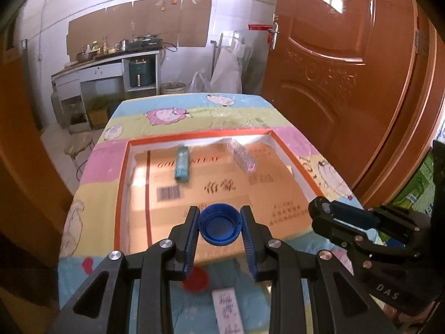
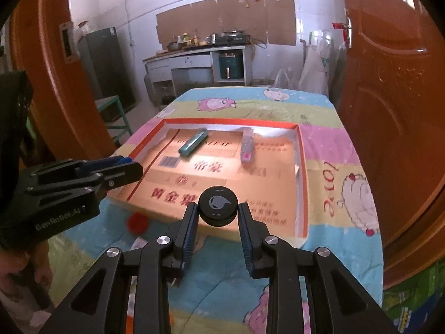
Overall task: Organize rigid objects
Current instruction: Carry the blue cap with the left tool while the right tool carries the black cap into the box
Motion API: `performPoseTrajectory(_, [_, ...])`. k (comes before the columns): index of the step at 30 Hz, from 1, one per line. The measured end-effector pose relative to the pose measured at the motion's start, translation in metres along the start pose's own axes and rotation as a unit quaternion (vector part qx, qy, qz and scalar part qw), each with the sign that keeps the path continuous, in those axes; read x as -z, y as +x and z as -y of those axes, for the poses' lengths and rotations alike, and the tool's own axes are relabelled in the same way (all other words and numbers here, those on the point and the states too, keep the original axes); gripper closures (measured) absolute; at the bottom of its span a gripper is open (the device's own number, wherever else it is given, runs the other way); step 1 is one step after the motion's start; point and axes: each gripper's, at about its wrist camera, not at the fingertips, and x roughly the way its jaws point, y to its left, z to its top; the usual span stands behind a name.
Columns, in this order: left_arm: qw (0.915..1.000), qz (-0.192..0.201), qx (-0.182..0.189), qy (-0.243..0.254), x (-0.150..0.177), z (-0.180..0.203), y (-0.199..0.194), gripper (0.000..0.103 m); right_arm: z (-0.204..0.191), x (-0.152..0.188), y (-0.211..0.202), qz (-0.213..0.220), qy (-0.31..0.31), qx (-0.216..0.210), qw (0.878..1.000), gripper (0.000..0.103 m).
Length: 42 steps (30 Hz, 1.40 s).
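Closest up are the two hand-held grippers, both loaded. The left hand-held gripper (image 1: pixel 219 226) is clamped on a round blue plastic bottle cap (image 1: pixel 219 226), hollow side facing up, and the right hand-held gripper (image 2: pixel 218 211) is pinching a round black lid with a grey swirl logo (image 2: pixel 218 202). Both are held over the near end of the tray.

Going big to small from there: the table is covered with a pastel striped cloth with cartoon sheep (image 2: pixel 333 172). On it sits a big shallow cardboard box tray with an orange rim (image 2: pixel 303 167), gold printed bottom. Inside, near the far wall, lie a teal rectangular bar-shaped object (image 2: pixel 193 142) and a clear plastic rectangular case with a pink end (image 2: pixel 247 144), well apart from each other. On the cloth just in front of the tray there's a small red round cap (image 2: pixel 137 222) and a white printed card (image 1: pixel 228 310) nearer still.

What I'd worry about: both caps are round and gripped only by their edges, so a slight twist or loosening could pop one out, and it'd probably roll off the cloth. Also the two grippers are side by side, so they could bump when lowering. A drop near the rim might land outside the tray.
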Motion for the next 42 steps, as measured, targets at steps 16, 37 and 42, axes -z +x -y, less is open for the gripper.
performPoseTrajectory(16, [0.9994, -0.035, -0.005, -0.006, -0.054, -0.001, 0.060, 0.073, 0.052, -0.048, 0.049, -0.019, 0.000, 0.015, 1.000, 0.073])
performPoseTrajectory(37, [0.9959, -0.088, -0.015, -0.016, -0.087, -0.014, 0.141, 0.073, 0.086, -0.095, 0.135, -0.063, -0.031, 0.007, 0.997, 0.073])
performPoseTrajectory(42, [0.9948, -0.099, -0.020, -0.016, -0.090, -0.014, 0.157, 0.073, 0.091, -0.100, 0.151, -0.075, -0.031, 0.006, 0.997, 0.073])
